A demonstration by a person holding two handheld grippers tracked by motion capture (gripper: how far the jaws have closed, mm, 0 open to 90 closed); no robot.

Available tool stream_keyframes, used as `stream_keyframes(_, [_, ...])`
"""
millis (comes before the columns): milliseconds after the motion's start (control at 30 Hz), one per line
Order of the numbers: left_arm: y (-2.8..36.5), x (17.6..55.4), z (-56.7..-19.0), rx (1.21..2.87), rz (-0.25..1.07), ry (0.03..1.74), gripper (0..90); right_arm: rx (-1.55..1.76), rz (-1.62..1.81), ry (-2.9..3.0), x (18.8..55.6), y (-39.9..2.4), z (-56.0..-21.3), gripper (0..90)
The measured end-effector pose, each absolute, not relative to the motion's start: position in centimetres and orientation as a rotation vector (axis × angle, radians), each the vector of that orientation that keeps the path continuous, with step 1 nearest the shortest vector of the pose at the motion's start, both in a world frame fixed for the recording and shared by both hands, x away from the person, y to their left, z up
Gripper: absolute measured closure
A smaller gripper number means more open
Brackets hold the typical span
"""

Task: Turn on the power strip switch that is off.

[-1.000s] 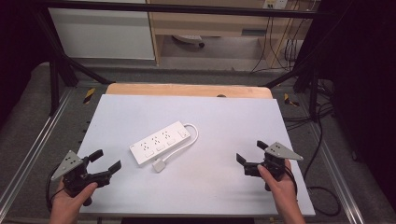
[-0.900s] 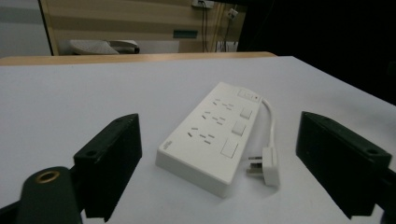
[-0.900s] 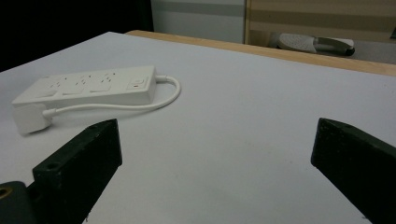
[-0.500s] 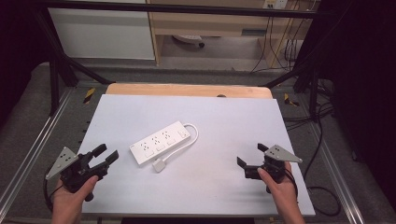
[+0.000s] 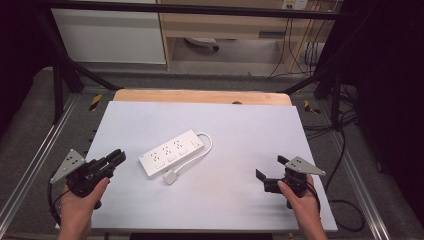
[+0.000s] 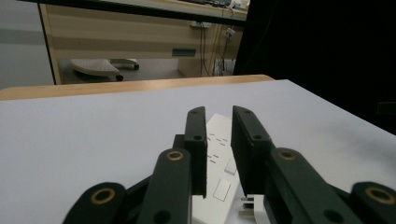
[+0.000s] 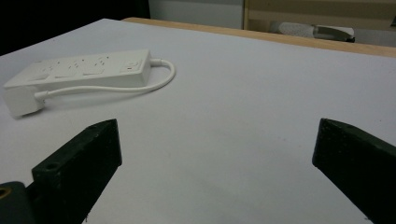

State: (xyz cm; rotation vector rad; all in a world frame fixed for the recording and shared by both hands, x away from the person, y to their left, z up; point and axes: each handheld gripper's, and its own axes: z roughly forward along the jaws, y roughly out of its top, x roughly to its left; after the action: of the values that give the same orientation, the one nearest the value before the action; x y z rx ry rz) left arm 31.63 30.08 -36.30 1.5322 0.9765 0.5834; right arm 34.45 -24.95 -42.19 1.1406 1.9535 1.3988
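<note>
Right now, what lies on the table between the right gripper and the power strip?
Nothing: in the high view only bare white table lies between the right gripper and the power strip.

White matt table top [image 5: 240, 130]: smooth, paper-like sheet, faint dark scuffs near the right edge. Bare light wood strip [image 5: 200, 96] along the far edge, satin finish. White plastic power strip [image 5: 172, 153]: smooth, slight sheen, same for its rounded white cable [image 7: 159, 79] and square white plug [image 5: 170, 177]. Left gripper [image 6: 218, 140]: 2 black matt plastic jaws, brass-coloured metal rivets in the links. Right gripper [image 7: 215, 154]: same black matt jaws, slightly grainy. Grey matt 3-cornered plate [image 5: 68, 164], looks like metal.
</note>
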Motion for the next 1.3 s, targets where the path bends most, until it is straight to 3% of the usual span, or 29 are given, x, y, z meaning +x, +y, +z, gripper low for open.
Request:
stream_keyframes(367, [29.9,32.7,-36.2,1.536,0.592,0.989,89.7,1.135,1.398,1.959,34.3,-24.9,-42.3,1.8])
stream_keyframes(1300, [27.5,35.8,-37.0,1.602,0.520,0.957,90.0,1.139,1.393,1.972,34.3,-25.0,-42.5,1.8])
